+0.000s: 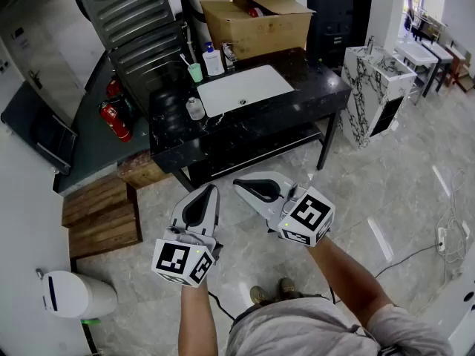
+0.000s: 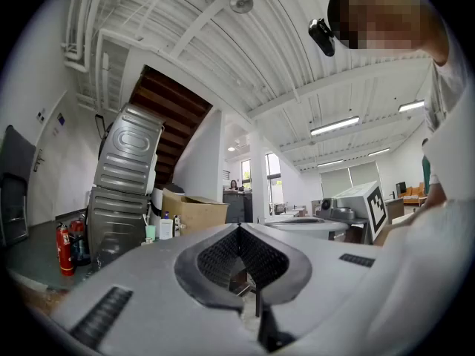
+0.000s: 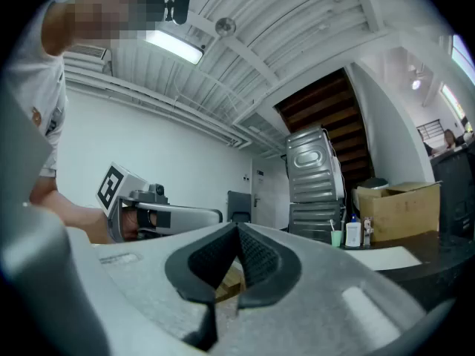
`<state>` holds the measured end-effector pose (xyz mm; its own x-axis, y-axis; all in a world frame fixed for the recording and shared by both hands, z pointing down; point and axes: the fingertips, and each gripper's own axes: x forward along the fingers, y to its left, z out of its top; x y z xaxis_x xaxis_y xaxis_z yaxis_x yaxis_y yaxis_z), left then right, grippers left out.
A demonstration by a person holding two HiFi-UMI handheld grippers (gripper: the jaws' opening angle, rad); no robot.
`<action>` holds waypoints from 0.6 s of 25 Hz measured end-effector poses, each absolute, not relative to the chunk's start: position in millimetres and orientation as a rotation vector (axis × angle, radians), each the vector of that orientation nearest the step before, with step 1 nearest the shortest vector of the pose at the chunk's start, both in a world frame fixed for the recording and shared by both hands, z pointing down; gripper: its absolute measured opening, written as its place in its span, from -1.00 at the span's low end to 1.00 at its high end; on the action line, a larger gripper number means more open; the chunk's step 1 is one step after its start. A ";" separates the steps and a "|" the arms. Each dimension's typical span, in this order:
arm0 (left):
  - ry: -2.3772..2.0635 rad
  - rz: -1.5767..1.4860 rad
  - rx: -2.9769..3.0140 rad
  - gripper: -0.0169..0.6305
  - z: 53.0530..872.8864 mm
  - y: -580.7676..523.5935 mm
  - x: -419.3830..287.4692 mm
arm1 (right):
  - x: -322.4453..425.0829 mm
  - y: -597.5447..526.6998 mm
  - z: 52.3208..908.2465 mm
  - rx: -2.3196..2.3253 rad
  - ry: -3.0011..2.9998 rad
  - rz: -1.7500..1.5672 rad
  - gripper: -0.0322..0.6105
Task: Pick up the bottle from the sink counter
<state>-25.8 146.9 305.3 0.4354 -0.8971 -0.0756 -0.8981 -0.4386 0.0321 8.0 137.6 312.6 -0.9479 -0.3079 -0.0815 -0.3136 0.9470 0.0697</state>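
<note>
black sink counter (image 1: 256, 128): clear bottle (image 1: 195, 108) left of basin, well beyond left claw (image 1: 213, 189) and right claw (image 1: 237, 184), both clenched, empty.

The left tool (image 2: 239, 230) has its jaws pressed together, with nothing between them. Beyond its tips, off to the left, a bottle (image 2: 165, 227) with a blue pump stands between a green cup (image 2: 150, 232) and a cardboard box (image 2: 197, 211) — red fire extinguishers (image 2: 65, 247) stand farther left.

Glossy black stone counter (image 1: 261, 122), matt cardboard box (image 1: 260, 22)
</note>
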 end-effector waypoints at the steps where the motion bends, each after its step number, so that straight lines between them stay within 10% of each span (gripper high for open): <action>1: 1.657 0.127 -2.651 -0.94 305.5 146.3 -25.8 | 7.7 137.1 313.6 -0.484 3.032 0.122 -0.90; 15: 1.645 0.143 -2.667 -0.94 310.2 139.9 -39.8 | -6.7 133.5 311.2 -0.489 3.025 0.126 -0.90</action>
<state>-39.8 139.9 310.2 0.4458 -0.8915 -0.0804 -0.8920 -0.4499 0.0435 -6.7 133.5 311.2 -0.9465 -0.3108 -0.0864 -0.3169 0.9459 0.0690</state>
